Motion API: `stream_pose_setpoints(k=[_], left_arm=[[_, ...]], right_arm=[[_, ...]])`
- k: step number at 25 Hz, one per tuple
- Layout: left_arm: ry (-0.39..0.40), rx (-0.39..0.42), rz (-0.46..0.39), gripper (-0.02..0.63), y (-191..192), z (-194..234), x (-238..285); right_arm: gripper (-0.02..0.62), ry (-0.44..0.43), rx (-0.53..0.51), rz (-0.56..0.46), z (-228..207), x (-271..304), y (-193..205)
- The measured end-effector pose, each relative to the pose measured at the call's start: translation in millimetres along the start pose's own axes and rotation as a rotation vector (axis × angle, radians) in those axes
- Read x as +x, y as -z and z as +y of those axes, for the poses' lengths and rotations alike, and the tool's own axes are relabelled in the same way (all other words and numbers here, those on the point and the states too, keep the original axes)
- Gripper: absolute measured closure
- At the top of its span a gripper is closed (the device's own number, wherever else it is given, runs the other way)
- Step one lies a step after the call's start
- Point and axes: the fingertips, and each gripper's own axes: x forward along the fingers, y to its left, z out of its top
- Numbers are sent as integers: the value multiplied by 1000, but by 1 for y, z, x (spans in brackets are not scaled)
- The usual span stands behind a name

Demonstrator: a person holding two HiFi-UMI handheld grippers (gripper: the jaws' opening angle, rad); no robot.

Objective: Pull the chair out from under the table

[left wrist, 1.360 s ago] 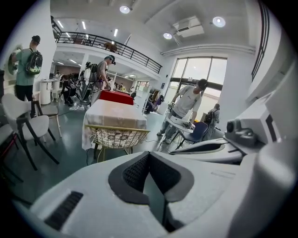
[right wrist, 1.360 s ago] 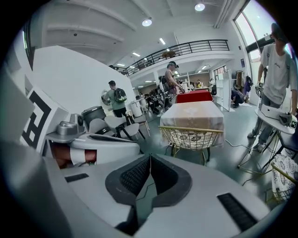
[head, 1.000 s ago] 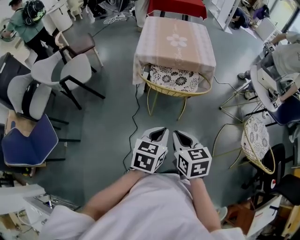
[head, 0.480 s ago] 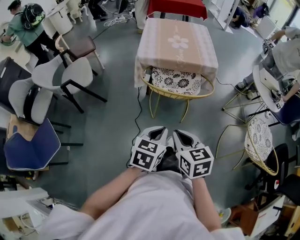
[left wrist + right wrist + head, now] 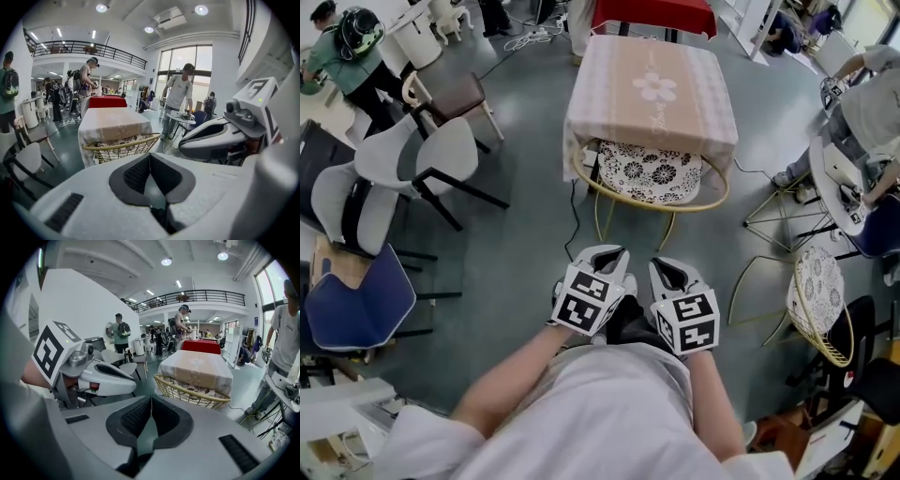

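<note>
The left tool and right tool have edged forward over the grey floor since a moment ago, and the gap to the chair has narrowed. The tabletop, draped in a pink cloth, stands ahead of the person. The chair, gold wire with a black-and-white patterned cushion, sits tucked under its near edge, curved rim poking out toward the tools. Both tools hang side by side short of that rim, touching nothing, each clenched tight and empty.
</note>
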Motion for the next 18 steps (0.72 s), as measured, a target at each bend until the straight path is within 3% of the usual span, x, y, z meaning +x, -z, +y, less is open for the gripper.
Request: stream_pose_setpoints(k=[5,11,18], left_arm=[[-9,58,33,600,-11,25,26],[-10,157,82,598,-13,49,59],[12,363,147,591,-18,65,96]], right_arm=[[591,-1,-40,41,-28,24,-7],[591,-2,-160,93,-60,52,-11],[589,-18,-338,171,-91,74,-9]])
